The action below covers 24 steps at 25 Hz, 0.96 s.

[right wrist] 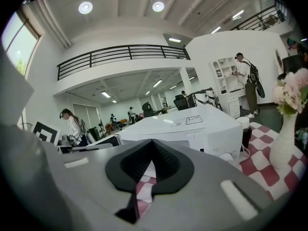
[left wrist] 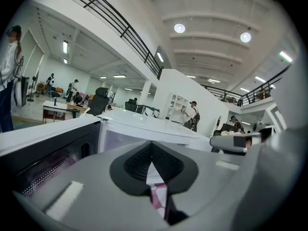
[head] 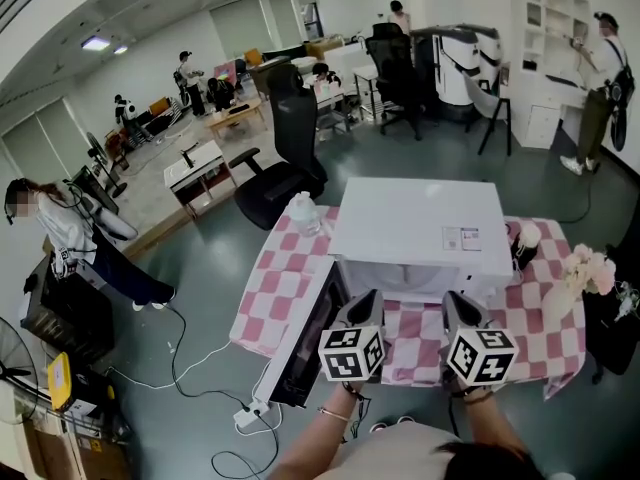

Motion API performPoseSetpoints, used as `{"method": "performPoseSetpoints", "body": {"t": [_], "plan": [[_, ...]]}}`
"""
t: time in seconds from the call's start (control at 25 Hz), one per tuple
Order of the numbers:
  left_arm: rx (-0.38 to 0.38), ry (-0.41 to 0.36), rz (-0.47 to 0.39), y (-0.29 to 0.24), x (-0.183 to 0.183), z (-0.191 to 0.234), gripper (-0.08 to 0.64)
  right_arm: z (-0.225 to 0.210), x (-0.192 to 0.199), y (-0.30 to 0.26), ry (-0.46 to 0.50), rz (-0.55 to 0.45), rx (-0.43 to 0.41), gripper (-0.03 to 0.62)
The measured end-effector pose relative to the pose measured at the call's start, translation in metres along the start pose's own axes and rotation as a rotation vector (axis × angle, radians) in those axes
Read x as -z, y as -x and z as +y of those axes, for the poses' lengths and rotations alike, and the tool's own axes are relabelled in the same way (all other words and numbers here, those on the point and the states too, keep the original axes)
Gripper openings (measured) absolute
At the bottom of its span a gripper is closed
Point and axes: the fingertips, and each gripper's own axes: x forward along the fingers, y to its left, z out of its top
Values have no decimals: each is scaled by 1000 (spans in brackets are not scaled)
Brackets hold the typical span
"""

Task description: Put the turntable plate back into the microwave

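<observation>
The white microwave (head: 420,223) stands on a table with a pink-and-white checked cloth (head: 270,288). Its dark-lined door (head: 305,343) hangs open toward the front left. Both grippers hover side by side just before the opening. My left gripper (head: 365,300) is shut with nothing between its pads; its own view shows it (left wrist: 152,146) facing the microwave (left wrist: 144,126) and the door (left wrist: 43,153). My right gripper (head: 455,300) is shut and empty too, pointing in the right gripper view (right wrist: 152,143) at the microwave's front corner (right wrist: 192,126). I cannot make out the turntable plate in any view.
A clear bottle (head: 303,213) stands left of the microwave. A dark jar with a white lid (head: 525,243) and a vase of pink flowers (head: 585,268) stand to its right. A black office chair (head: 290,158) is behind the table. Cables and a power strip (head: 250,415) lie on the floor.
</observation>
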Motion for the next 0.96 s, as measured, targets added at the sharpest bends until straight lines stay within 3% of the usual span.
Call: {"method": "performPoseSetpoints", "body": {"t": [0.96], "plan": [[-22,3,32,-3,12,0,-2,-9,7,0,5,35,18,9]]}}
